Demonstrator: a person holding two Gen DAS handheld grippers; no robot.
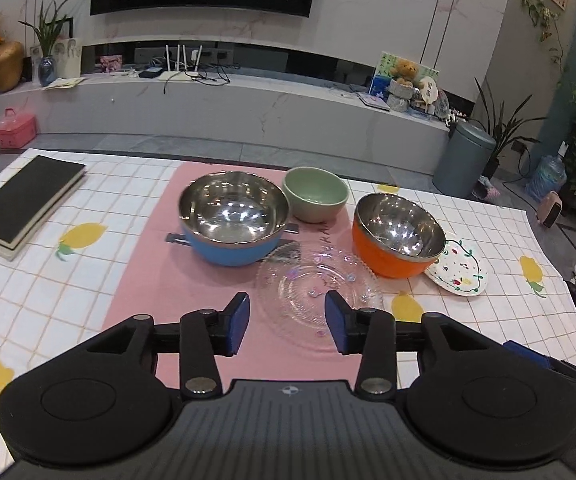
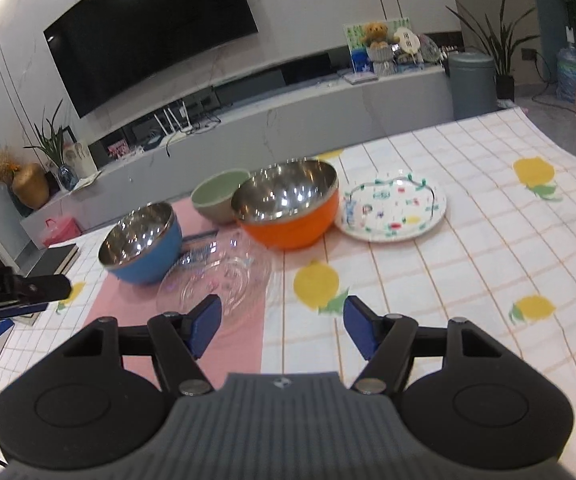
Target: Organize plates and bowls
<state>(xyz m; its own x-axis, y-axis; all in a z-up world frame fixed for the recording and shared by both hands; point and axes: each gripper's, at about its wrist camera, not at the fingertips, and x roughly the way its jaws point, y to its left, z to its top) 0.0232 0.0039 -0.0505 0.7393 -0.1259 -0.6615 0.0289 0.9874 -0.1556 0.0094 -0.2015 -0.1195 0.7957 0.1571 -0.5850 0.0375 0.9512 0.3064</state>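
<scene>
The glass plate (image 1: 318, 288) lies flat on the worktop straight ahead of the left gripper (image 1: 287, 322), its near rim between the spread, empty jaws. The right gripper (image 2: 281, 326), jaws also spread and empty, has it ahead-left, so the left seems nearer.

The right claw (image 2: 282, 326) hangs with its jaws spread and empty above the bench (image 2: 468, 264). Ahead, toward the far edge, the orange bowl (image 2: 288, 216) stands between the painted plate (image 2: 392, 210) and the blue bowl (image 2: 142, 244); the clear glass plate (image 2: 216, 280) lies nearer.
</scene>
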